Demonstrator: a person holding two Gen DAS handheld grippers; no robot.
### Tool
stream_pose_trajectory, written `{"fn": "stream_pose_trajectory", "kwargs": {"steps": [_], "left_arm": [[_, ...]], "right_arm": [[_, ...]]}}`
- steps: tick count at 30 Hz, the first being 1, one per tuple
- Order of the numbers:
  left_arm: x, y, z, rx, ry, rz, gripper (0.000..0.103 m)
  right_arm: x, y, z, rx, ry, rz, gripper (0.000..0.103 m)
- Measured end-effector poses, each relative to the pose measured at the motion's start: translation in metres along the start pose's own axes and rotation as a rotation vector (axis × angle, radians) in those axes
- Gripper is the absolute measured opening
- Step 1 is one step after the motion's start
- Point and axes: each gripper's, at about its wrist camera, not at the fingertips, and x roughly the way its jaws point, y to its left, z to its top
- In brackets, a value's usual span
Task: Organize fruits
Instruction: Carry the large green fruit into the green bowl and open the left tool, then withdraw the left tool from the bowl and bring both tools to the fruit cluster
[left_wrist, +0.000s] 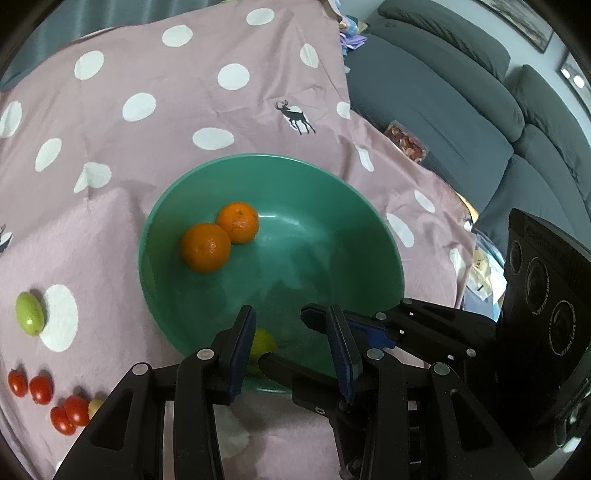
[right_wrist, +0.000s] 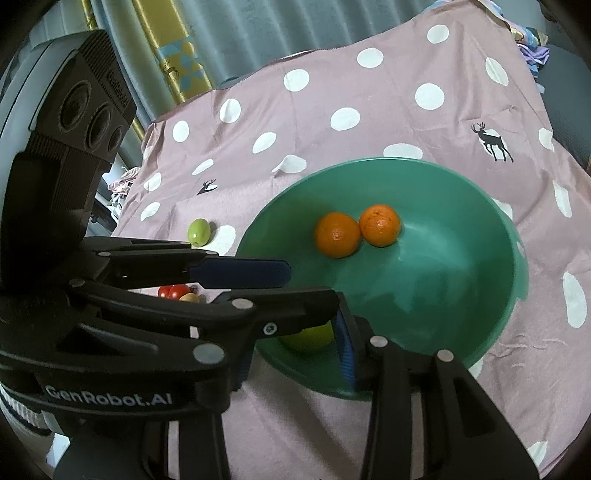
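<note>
left tool (left_wrist: 291, 350) hanging spread over the green bowl's (left_wrist: 369, 206) near rim | right tool (right_wrist: 295, 339) spread around yellow-green fruit (right_wrist: 314, 338) inside | remaining green fruit (left_wrist: 29, 313) lying on the tabletop's left side, nearer the left tool

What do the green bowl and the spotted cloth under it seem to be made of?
Green bowl: probably plastic, smooth and slightly glossy, with soft highlights on its inner wall. Spotted cloth: woven fabric, matte, showing creases and folds; the fibre cannot be told.

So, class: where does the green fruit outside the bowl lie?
The green fruit lies on the cloth, left of the bowl, beyond the cherry tomatoes.
</note>
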Motion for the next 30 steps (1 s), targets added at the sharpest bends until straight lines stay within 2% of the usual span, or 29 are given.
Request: {"fn": "stream_pose_trajectory", "kwargs": {"steps": [1,2,4,5,9,10,13,17,20,30], "left_arm": [[-0.001,-0.001,0.000,0.002,-0.003,0.007,0.040],[-0.003,-0.001,-0.001,0.004,-0.007,0.022,0.047],[-0.006,0.000,-0.002,-0.001,-0.011,0.043,0.069],[-0.009,0.001,-0.004,-0.004,-0.016,0.052,0.072],[-0.024,0.005,-0.011,-0.003,-0.047,0.088,0.075],[-0.029,0.006,-0.014,-0.001,-0.056,0.098,0.079],[-0.045,0.011,-0.023,-0.001,-0.092,0.145,0.087],[-0.064,0.014,-0.035,-0.009,-0.136,0.216,0.092],[-0.077,0.015,-0.045,-0.006,-0.172,0.272,0.096],[-0.117,0.020,-0.075,-0.022,-0.265,0.400,0.098]], "right_arm": [[0.000,0.001,0.000,0.001,0.000,-0.001,0.042],[-0.001,0.000,0.000,0.004,-0.002,-0.003,0.044],[-0.004,0.000,-0.001,0.011,-0.007,-0.006,0.050],[-0.005,-0.001,-0.001,0.017,-0.008,-0.005,0.055],[-0.013,0.000,-0.004,0.023,-0.014,0.000,0.059],[-0.015,0.001,-0.005,0.024,-0.016,-0.002,0.060],[-0.022,0.006,-0.009,0.021,-0.029,-0.006,0.064],[-0.032,0.016,-0.012,0.004,-0.035,-0.015,0.073],[-0.037,0.024,-0.013,-0.008,-0.041,-0.010,0.075],[-0.050,0.051,-0.020,-0.038,-0.045,-0.005,0.076]]}}
